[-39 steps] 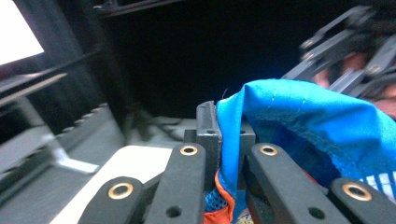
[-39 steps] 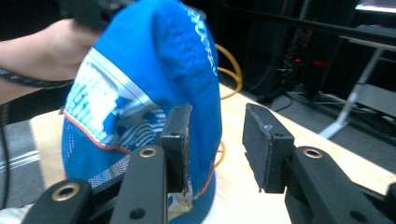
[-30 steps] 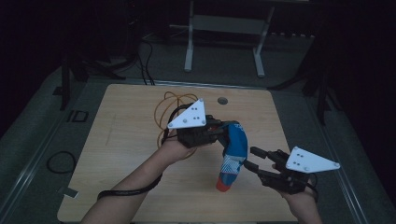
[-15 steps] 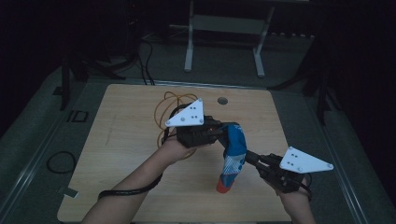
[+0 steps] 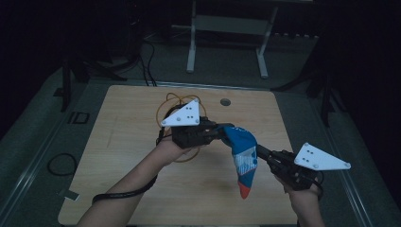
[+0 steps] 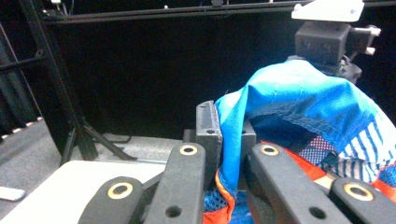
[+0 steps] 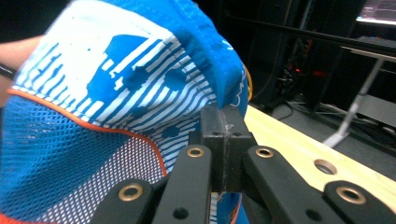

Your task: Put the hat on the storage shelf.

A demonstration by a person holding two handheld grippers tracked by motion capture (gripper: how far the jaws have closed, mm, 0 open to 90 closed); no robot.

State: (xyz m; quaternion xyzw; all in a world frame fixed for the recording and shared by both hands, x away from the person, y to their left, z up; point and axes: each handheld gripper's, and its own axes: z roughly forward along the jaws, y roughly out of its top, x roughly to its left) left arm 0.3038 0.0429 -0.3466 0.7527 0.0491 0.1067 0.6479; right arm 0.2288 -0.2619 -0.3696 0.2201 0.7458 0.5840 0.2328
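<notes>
A blue cloth piece with white stripes, mesh and orange trim hangs above the wooden table between my two grippers. My left gripper is shut on its upper left edge; in the left gripper view the jaws pinch the blue hem. My right gripper comes in from the right and is shut on the cloth's right edge. In the right gripper view its jaws meet on the fabric. The cloth's orange tip dangles low toward the table.
An orange cable loop lies on the table behind the left gripper. A round hole sits near the table's far edge. A metal stand rises behind the table. A black cable coil lies on the floor at left.
The right gripper has moved left to the cloth, and its open jaws have shut on the cloth's right edge. The left gripper has kept its hold and its place.
</notes>
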